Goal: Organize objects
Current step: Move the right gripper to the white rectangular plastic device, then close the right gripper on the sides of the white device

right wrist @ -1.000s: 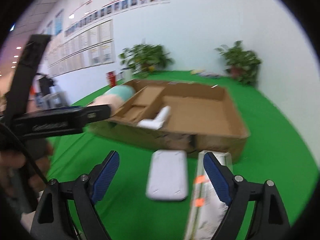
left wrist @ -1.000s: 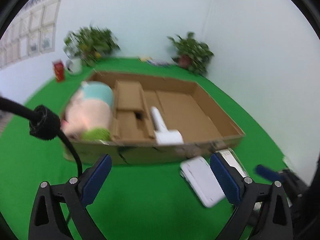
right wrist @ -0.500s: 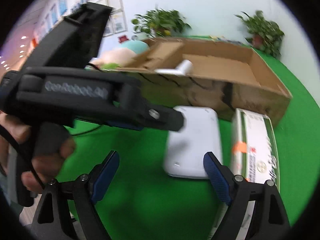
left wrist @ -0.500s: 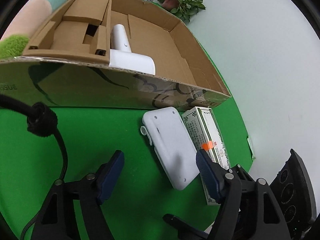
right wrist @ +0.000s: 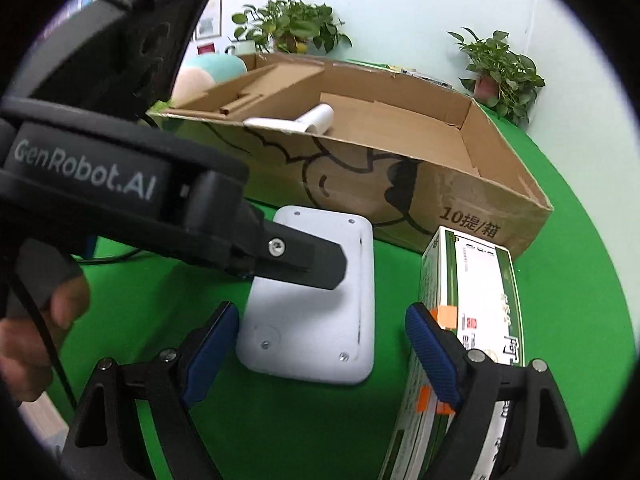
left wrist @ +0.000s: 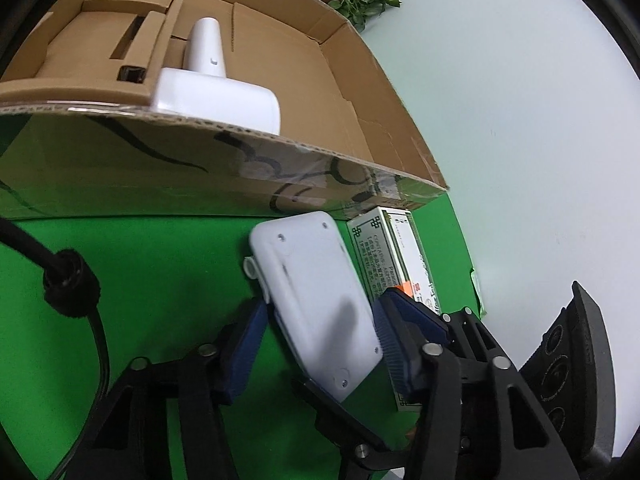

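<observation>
1. Already inside the open brown cardboard box (left wrist: 304,92): a white handled plastic device (left wrist: 212,84) and a pastel plush toy (right wrist: 208,74).
2. Still outside, just before the box wall on the green tabletop (right wrist: 580,272): the flat white plastic case (left wrist: 312,300) and the green-white carton (right wrist: 464,308).
3. The left gripper (left wrist: 316,344) has its jaws half closed around the case, perhaps touching; the right gripper (right wrist: 320,352) jaws are wide, holding nothing.
4. Only the right view shows the toy.
</observation>
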The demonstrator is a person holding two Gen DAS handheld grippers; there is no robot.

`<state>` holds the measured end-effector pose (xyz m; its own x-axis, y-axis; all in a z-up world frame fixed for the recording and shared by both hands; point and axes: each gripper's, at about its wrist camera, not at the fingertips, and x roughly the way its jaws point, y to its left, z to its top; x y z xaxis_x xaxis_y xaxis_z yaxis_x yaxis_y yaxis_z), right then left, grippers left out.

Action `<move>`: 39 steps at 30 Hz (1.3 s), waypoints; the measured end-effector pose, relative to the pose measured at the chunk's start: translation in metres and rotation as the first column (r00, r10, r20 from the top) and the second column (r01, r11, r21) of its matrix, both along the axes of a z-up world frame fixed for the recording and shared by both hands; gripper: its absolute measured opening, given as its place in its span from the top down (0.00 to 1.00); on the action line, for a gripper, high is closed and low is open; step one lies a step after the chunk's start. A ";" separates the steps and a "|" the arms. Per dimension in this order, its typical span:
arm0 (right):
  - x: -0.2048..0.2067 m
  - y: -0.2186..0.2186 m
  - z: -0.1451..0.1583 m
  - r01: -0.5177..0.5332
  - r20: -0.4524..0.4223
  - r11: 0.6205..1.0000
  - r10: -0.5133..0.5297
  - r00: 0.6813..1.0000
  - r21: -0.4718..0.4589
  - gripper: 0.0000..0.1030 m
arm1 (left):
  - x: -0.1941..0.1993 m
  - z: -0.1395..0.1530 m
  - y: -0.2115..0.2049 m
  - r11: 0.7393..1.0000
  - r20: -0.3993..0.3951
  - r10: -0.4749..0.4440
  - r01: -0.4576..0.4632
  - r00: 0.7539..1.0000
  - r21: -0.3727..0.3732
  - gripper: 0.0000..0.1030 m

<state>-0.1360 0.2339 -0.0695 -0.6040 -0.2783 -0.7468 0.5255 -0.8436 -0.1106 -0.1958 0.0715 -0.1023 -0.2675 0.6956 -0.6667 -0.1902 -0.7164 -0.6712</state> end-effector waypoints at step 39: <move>0.059 0.005 -0.004 0.014 0.183 0.999 -0.008 0.983 -0.030 0.34 | 0.051 0.005 -0.008 0.996 0.019 0.065 -0.064 0.998 -0.055 0.72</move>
